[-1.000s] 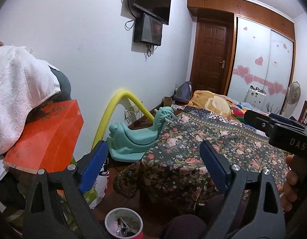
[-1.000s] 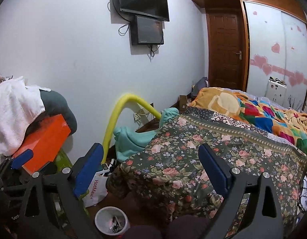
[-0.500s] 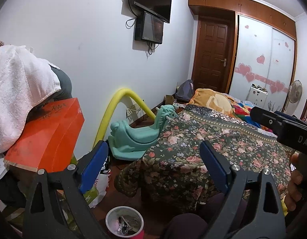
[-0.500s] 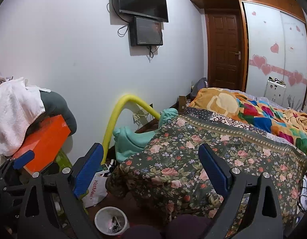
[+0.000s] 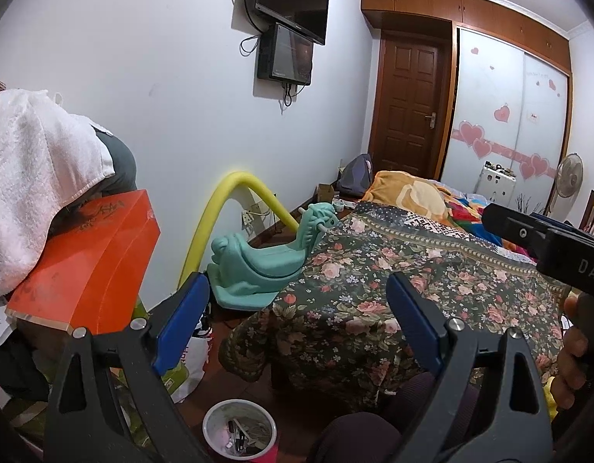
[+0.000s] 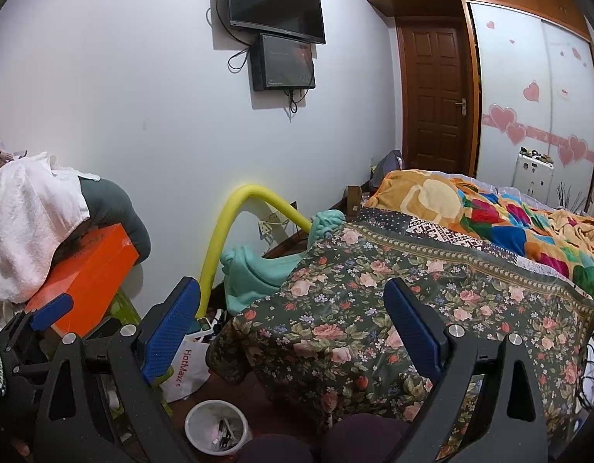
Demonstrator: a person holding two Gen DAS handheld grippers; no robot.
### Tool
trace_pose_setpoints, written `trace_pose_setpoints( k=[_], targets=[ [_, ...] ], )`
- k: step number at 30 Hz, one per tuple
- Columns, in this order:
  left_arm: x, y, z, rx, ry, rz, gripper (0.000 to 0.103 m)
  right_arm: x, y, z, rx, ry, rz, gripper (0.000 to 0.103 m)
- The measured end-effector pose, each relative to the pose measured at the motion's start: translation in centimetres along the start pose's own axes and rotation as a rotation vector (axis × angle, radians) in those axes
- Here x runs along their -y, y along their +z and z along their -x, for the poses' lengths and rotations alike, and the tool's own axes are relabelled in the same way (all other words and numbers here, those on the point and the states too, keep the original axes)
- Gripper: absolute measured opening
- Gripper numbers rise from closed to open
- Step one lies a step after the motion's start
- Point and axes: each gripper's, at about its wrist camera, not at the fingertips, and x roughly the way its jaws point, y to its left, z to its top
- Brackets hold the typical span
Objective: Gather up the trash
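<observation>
A small round trash bin (image 5: 240, 431) with a pink body and white liner stands on the dark floor below me, holding some scraps; it also shows in the right wrist view (image 6: 216, 427). My left gripper (image 5: 297, 324) is open and empty, held above the bin, facing the bed. My right gripper (image 6: 293, 326) is open and empty, also above the bin. The right gripper's body shows at the right edge of the left wrist view (image 5: 547, 243), and the left gripper's blue tip at the left of the right wrist view (image 6: 52, 310).
A bed with a floral cover (image 5: 412, 270) fills the right. A teal rocking toy (image 5: 266, 258) and yellow foam tube (image 5: 220, 216) stand by the wall. An orange box (image 5: 88, 262) under a white towel (image 5: 31, 185) is at left. A white plastic bag (image 6: 185, 366) lies on the floor.
Both views have shifted only slightly; the right gripper's body sits a little lower and further right in the left wrist view. Both grippers stay open.
</observation>
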Motion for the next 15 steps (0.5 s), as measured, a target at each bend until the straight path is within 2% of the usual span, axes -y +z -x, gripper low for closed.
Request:
trace_pose_setpoints(
  k=[15],
  targets=[
    [0.01, -0.22, -0.05, -0.014, -0.015, -0.005, 0.093, -0.34, -0.01, -0.01, -0.009, -0.005, -0.003, 0.095]
  ],
)
